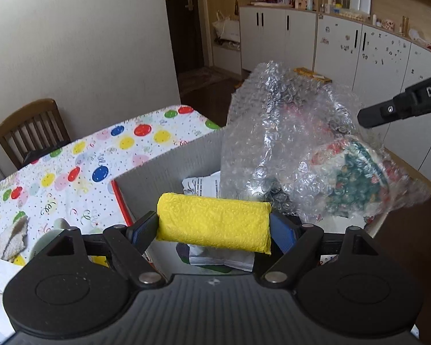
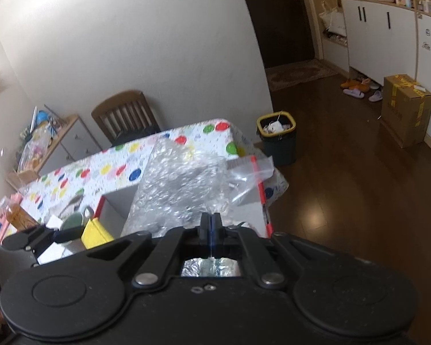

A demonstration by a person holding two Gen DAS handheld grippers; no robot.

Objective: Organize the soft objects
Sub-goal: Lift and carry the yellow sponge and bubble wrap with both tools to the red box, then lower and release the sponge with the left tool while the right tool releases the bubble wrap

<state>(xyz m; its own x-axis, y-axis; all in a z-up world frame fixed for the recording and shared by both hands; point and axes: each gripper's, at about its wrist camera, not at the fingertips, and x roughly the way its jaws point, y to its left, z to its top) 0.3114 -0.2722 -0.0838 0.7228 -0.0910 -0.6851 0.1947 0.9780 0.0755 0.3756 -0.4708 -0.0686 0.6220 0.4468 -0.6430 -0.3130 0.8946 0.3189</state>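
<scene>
Left wrist, left tongs (image 1: 214,227) pinching yellow sponge (image 1: 214,225), right tongs (image 2: 211,224) clamped on bubble wrap (image 2: 175,189)

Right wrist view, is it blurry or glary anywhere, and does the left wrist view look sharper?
Right wrist view: the bubble wrap and zip bag look soft and smeared, a window glare patch sits on the dark floor, and the wall bows from fisheye. Left wrist view: sharper, the yellow sponge shows its texture, though the bubble wrap sparkles with highlights.

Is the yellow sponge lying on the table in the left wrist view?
No, the yellow sponge is held between the two fingers of the left claw, above the open box.
</scene>
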